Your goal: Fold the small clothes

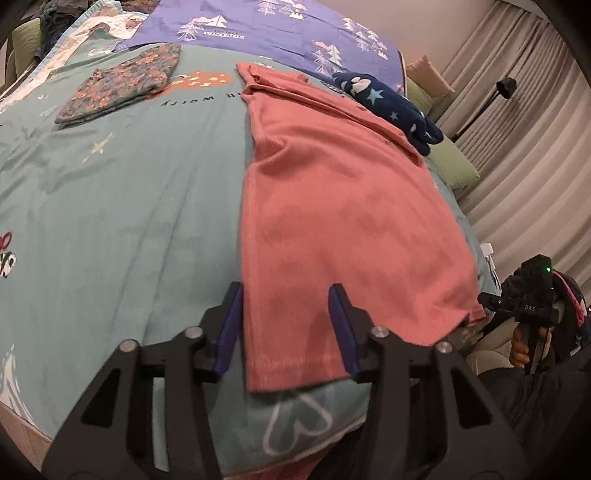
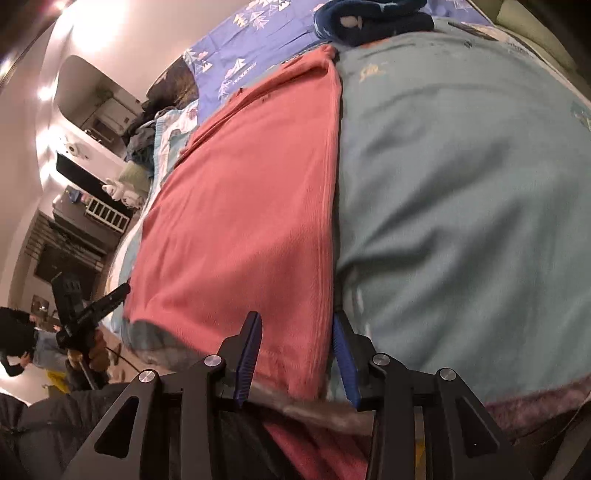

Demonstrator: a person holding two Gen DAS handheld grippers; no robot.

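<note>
A salmon-pink shirt (image 1: 340, 206) lies flat on the teal bedspread (image 1: 129, 221), folded into a long strip that runs away from me. My left gripper (image 1: 288, 325) hovers open over the shirt's near left corner, one finger at the hem's left edge and the other over the cloth. In the right wrist view the same shirt (image 2: 240, 206) fills the left half. My right gripper (image 2: 297, 347) stands open astride the shirt's near right edge, its pads not pressing the cloth. Each gripper shows in the other's view, held by a hand: the right gripper (image 1: 532, 306) and the left gripper (image 2: 85, 310).
A folded floral garment (image 1: 122, 85) lies at the far left of the bed. A navy garment with stars (image 1: 391, 103) rests beyond the shirt's far end. A purple sheet with tree prints (image 1: 277, 29) covers the head of the bed. Green pillow (image 1: 454, 162) and curtains (image 1: 535, 147) stand to the right.
</note>
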